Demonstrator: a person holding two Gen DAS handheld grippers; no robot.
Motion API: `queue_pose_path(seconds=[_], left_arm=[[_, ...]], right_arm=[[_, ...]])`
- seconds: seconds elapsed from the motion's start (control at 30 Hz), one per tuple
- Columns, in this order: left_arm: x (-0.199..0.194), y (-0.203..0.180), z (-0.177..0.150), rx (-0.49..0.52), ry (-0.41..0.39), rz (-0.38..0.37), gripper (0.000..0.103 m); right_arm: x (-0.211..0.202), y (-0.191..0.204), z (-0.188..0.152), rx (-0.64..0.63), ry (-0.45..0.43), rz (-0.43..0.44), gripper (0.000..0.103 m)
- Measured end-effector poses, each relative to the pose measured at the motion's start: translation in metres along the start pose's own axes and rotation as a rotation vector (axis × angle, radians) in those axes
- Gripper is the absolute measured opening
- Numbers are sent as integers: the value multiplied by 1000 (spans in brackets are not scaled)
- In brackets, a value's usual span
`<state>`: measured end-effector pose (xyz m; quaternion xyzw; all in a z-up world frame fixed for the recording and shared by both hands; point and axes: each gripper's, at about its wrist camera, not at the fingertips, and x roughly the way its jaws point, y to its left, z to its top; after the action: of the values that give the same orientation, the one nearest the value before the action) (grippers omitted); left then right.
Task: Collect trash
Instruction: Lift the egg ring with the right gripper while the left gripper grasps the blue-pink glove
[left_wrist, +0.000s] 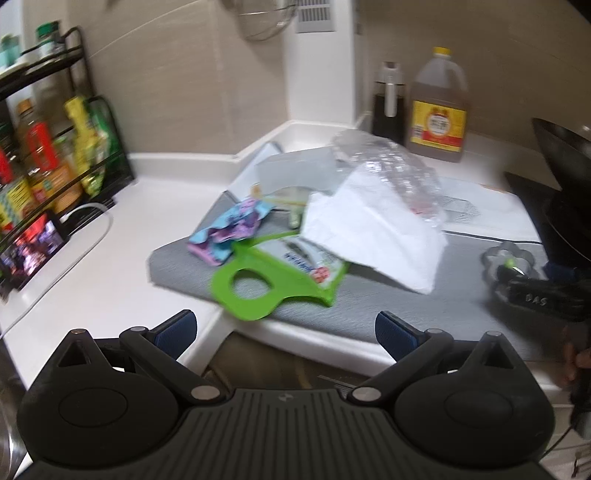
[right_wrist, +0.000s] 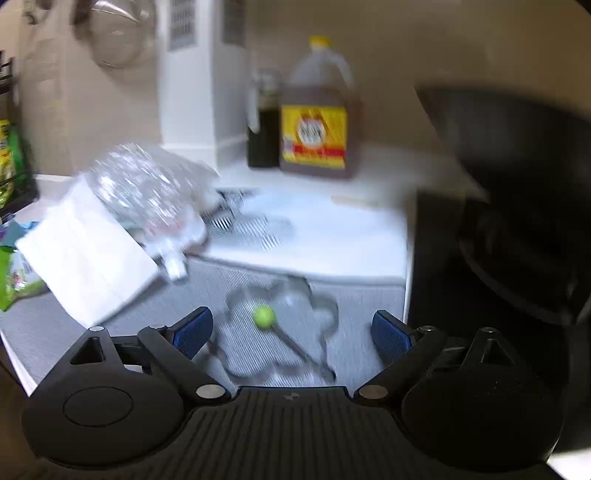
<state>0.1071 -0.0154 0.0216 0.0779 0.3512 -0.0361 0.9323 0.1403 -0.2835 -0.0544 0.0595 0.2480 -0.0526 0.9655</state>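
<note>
From my left gripper (left_wrist: 286, 334) I see the whole heap of trash lying on a grey mat (left_wrist: 184, 266) at the counter's edge: a green wrapper (left_wrist: 258, 291) nearest me, a purple and blue wrapper (left_wrist: 229, 229) just behind it, a folded white paper (left_wrist: 373, 236) tilted over both, and a crumpled clear plastic bag (left_wrist: 384, 166) on top of the paper. Its jaws stand wide apart with nothing between them, short of the mat. This view alone takes in the black spice rack (left_wrist: 55, 147) full of bottles at the left and a lit phone screen (left_wrist: 33, 251) leaning below it. My right gripper (right_wrist: 291, 336) shows what the left barely catches: a flower-shaped metal ring (right_wrist: 280, 332) with a small green knob (right_wrist: 263, 316), flat on the mat directly ahead between the spread, empty jaws, the picture blurred. Both views share the white counter (left_wrist: 92, 277), beige tiled wall, a large yellow-labelled jug (right_wrist: 317, 122) beside a dark bottle (right_wrist: 263, 125), and a black pan (right_wrist: 517, 192) at the right.
</note>
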Motion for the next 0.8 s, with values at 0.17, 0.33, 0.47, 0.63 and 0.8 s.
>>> queue_pose_path(seconds=[0.17, 0.33, 0.47, 0.63, 0.8], left_arm=[[16, -19, 16, 57, -34, -62, 103], [40, -48, 40, 163, -62, -100, 103], [66, -79, 55, 246, -23, -95, 103], [108, -105, 60, 317, 42, -52, 103], [135, -116, 60, 369, 75, 1, 103]], right_arm=[[2, -1, -2, 7, -8, 2, 99], [1, -5, -3, 32, 1, 18, 99], [2, -4, -3, 32, 6, 25, 100], [2, -3, -3, 25, 6, 28, 101], [2, -4, -2, 26, 11, 33, 102]])
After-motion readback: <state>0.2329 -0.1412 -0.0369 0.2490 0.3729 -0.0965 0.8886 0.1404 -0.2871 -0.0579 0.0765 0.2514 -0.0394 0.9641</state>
